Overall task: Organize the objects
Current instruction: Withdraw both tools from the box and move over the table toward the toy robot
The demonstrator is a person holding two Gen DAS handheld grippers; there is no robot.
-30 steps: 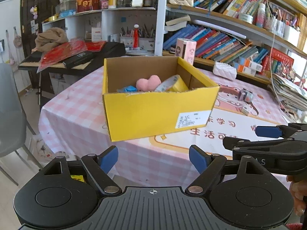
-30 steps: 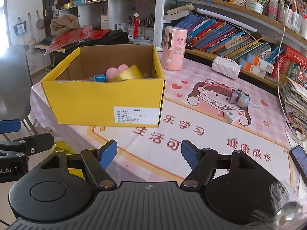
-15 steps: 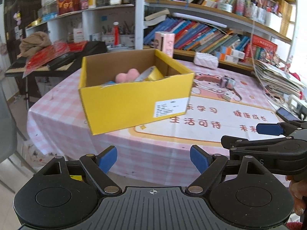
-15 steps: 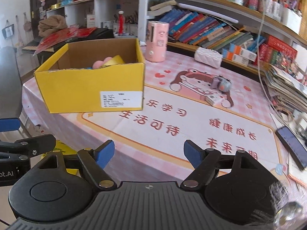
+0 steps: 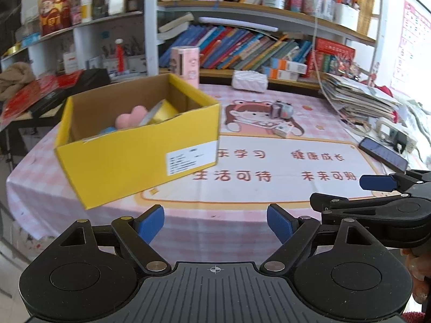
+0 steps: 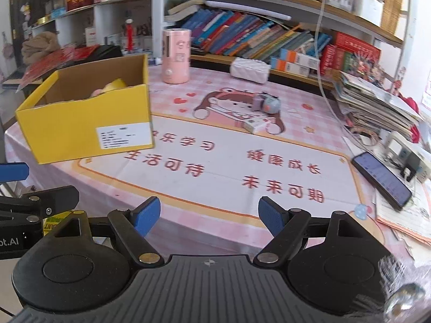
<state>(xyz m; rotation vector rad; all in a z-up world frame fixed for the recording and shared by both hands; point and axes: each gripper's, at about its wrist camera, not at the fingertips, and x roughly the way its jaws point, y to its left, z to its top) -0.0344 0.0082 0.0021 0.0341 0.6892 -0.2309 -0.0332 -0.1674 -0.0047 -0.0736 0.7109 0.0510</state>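
A yellow cardboard box (image 5: pixel 140 158) (image 6: pixel 80 129) stands on the left of the table and holds a pink heart-shaped thing (image 5: pixel 130 117) and a yellow item. A small grey toy (image 5: pixel 281 110) (image 6: pixel 266 103) and a small white box (image 5: pixel 282 132) (image 6: pixel 253 125) lie on the cartoon mat, far from both grippers. My left gripper (image 5: pixel 215 223) is open and empty at the table's near edge. My right gripper (image 6: pixel 210 215) is open and empty beside it, and also shows at the right of the left wrist view (image 5: pixel 377 185).
A pink cylinder (image 6: pixel 176 55) and a white quilted pouch (image 6: pixel 250 70) stand at the back. A stack of magazines (image 6: pixel 374 105), a dark phone (image 6: pixel 382 180) and a power strip sit at the right. Bookshelves run behind the table.
Both grippers have swung to the right: the yellow box has shifted left in both views and the toy, phone and magazines have come into view. Both stay open.
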